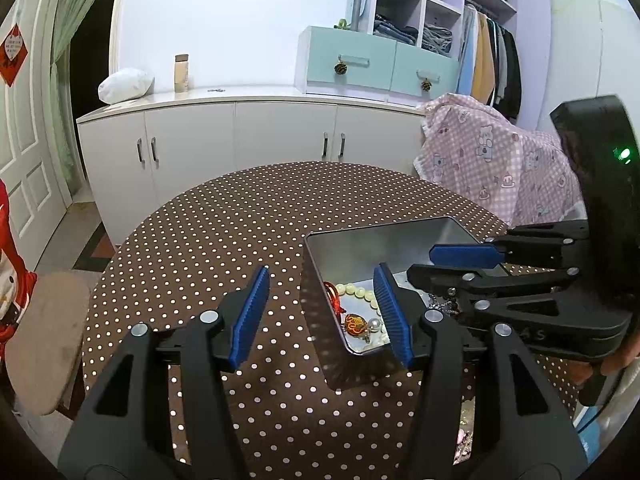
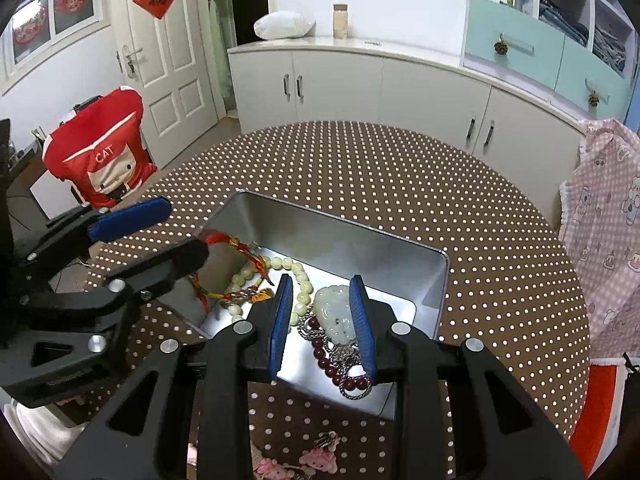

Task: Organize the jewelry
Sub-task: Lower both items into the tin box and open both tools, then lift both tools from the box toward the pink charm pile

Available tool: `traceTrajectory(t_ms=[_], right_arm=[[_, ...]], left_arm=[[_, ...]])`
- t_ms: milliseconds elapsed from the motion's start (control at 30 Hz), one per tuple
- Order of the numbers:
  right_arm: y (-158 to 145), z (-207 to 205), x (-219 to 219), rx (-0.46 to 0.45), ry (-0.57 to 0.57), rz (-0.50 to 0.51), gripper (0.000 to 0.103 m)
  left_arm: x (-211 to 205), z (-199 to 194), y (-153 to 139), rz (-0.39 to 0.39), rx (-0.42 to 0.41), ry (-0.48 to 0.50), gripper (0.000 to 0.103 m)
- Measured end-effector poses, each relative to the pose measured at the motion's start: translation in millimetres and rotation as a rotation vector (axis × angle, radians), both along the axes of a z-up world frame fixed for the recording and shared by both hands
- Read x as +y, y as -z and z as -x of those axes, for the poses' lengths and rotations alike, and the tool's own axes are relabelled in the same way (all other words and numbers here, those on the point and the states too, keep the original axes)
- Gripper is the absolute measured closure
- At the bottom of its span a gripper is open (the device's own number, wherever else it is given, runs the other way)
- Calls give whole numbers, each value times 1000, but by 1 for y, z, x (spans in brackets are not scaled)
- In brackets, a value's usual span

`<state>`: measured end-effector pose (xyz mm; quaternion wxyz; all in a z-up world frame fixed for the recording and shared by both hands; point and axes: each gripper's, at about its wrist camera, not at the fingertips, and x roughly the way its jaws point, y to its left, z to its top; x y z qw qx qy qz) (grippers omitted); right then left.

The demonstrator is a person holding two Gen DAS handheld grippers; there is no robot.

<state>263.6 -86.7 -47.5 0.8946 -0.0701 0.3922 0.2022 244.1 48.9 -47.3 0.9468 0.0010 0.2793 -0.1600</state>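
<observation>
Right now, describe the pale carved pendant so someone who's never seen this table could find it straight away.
On the brown polka-dot table sits an open metal tin of jewelry. The pale carved pendant lies in its near half, framed by the open right gripper. Unlike the cream bead strand and dark red beads, it is one flat carved piece.

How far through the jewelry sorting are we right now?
Mostly done: the tin already holds the cream beads, red cord, white pendant and dark red beads. The right claw is open over the pendant; the left claw is open, empty. Pink trinkets remain outside on the table.
</observation>
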Motion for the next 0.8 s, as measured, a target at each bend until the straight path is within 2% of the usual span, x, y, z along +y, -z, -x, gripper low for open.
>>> traceTrajectory(t_ms=[133, 233, 267, 300, 367, 500, 667, 800], right_arm=[[-8, 12, -4, -27, 3, -8, 75], [-14, 24, -9, -44, 10, -19, 75], [-15, 27, -11, -49, 13, -24, 71], [-17, 29, -12, -54, 16, -27, 61], [-22, 37, -17, -70, 38, -32, 47], [-29, 53, -27, -99, 70, -40, 28], [-34, 72, -36, -129, 119, -38, 12], [-32, 85, -45, -149, 169, -26, 8]], left_arm=[[-1, 8, -3, -6, -10, -1, 48], [-3, 15, -6, -12, -22, -3, 44], [-4, 17, -8, -12, -26, -3, 43], [-4, 19, -9, -13, -28, -2, 42], [-6, 25, -12, -16, -37, -2, 41], [-6, 37, -16, -23, -58, -9, 34], [-5, 51, -17, -24, -63, -21, 31], [-7, 63, -17, -27, -66, -26, 26]])
